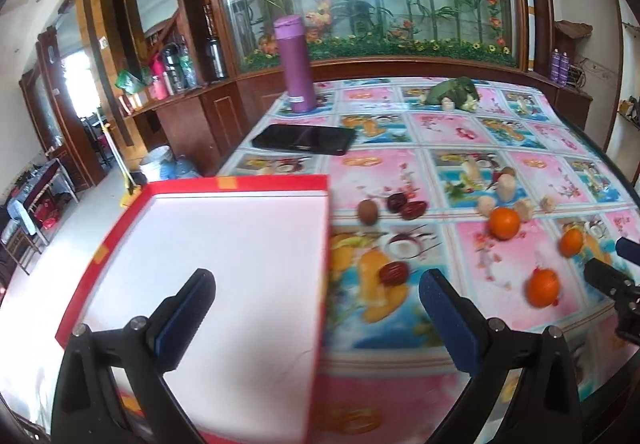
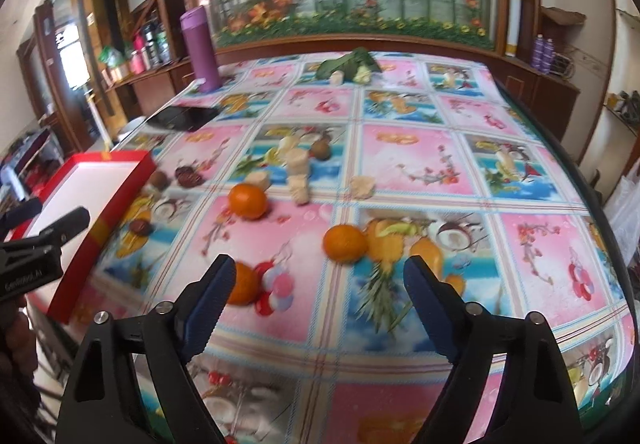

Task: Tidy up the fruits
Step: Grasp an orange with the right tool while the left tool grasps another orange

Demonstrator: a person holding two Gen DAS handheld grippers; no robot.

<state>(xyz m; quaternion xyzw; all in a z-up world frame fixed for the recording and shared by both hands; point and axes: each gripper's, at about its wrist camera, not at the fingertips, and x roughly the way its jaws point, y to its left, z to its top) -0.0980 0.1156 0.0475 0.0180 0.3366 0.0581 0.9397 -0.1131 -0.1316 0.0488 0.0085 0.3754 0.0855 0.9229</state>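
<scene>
A red-rimmed white tray (image 1: 240, 187) lies at the table's left; it also shows in the right wrist view (image 2: 132, 179). Three oranges (image 2: 247, 200) (image 2: 345, 244) (image 2: 242, 282) sit mid-table, seen too in the left wrist view (image 1: 504, 222) (image 1: 571, 242) (image 1: 542, 287). Red dates (image 1: 394, 272) (image 1: 406, 205) and a brown fruit (image 1: 367, 211) lie right of the tray. Pale cut pieces (image 2: 299, 173) lie behind the oranges. My left gripper (image 1: 316, 298) is open over the tray's right rim. My right gripper (image 2: 320, 280) is open, above the near oranges.
A purple flask (image 1: 296, 63) and a black phone (image 1: 304, 139) sit at the far left of the fruit-patterned tablecloth (image 2: 440, 147). Green vegetables (image 1: 454, 91) lie at the back. A wooden cabinet with a flower panel stands behind the table.
</scene>
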